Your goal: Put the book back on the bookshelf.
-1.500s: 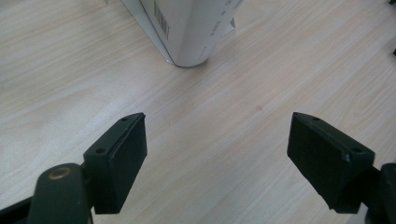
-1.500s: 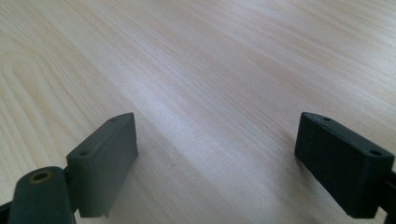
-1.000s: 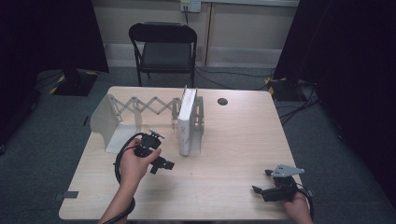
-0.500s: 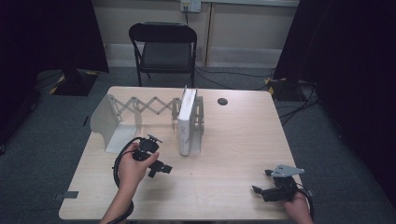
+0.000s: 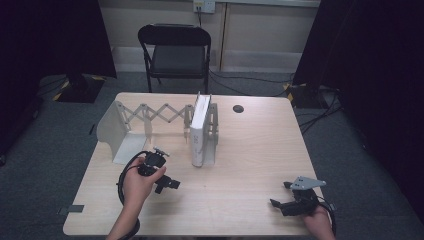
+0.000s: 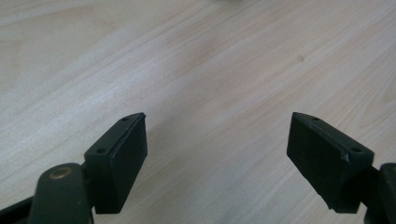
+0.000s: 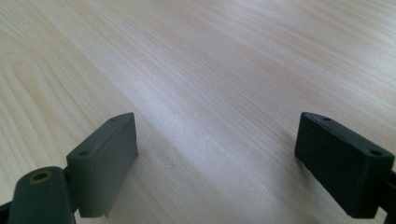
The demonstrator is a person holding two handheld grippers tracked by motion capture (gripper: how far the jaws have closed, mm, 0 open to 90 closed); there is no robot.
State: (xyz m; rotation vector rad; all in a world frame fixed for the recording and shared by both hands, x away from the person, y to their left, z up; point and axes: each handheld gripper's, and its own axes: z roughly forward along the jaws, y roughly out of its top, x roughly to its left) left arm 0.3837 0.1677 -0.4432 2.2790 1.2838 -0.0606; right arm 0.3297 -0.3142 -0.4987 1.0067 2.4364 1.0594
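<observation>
Your left gripper (image 5: 167,184) has sunk toward the worktop (image 5: 240,165) since a second ago — both grippers' fingers open, empty (right gripper (image 5: 280,205) parked); white book (image 5: 199,132) untouched.

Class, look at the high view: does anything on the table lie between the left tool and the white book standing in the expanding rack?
Nothing visible does. Bare table separates the left tool from the white book, which stands upright against the rack end plate.
</observation>
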